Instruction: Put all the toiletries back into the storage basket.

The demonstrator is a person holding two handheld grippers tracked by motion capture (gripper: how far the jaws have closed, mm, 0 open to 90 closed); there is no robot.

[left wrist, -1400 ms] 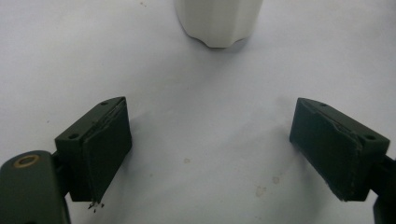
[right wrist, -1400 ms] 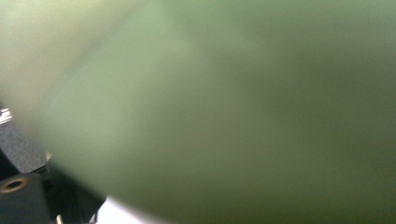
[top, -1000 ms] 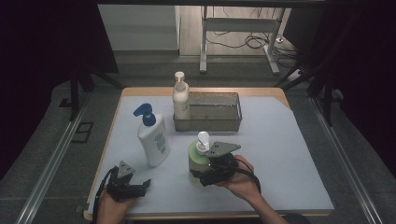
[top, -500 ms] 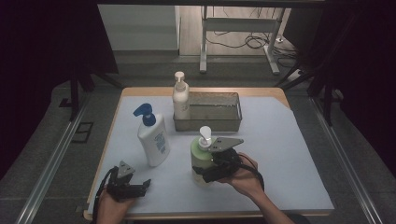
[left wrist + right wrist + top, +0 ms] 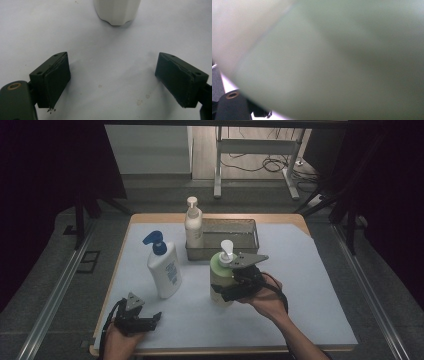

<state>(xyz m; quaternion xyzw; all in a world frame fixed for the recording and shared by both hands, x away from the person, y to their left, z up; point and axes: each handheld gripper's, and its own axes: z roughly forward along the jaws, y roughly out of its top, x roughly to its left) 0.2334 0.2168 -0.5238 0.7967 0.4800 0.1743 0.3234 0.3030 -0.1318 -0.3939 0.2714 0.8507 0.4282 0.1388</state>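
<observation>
At the near left edge of the white-covered counter (image 5: pixel 300 285), the left gripper (image 5: pixel 150 321) rests low with its fingers (image 5: pixel 53 78) spread wide and nothing between them. Just ahead of it stands a white plastic pump bottle with a blue top (image 5: pixel 164 267). To the right, the right gripper (image 5: pixel 226 290) has its fingers clamped around a pale green pump bottle with a white nozzle (image 5: pixel 221 272), held upright and near the counter. Behind lies a grey metal tray (image 5: pixel 247 227), and a cream pump bottle (image 5: pixel 193 226) stands at its left end.
</observation>
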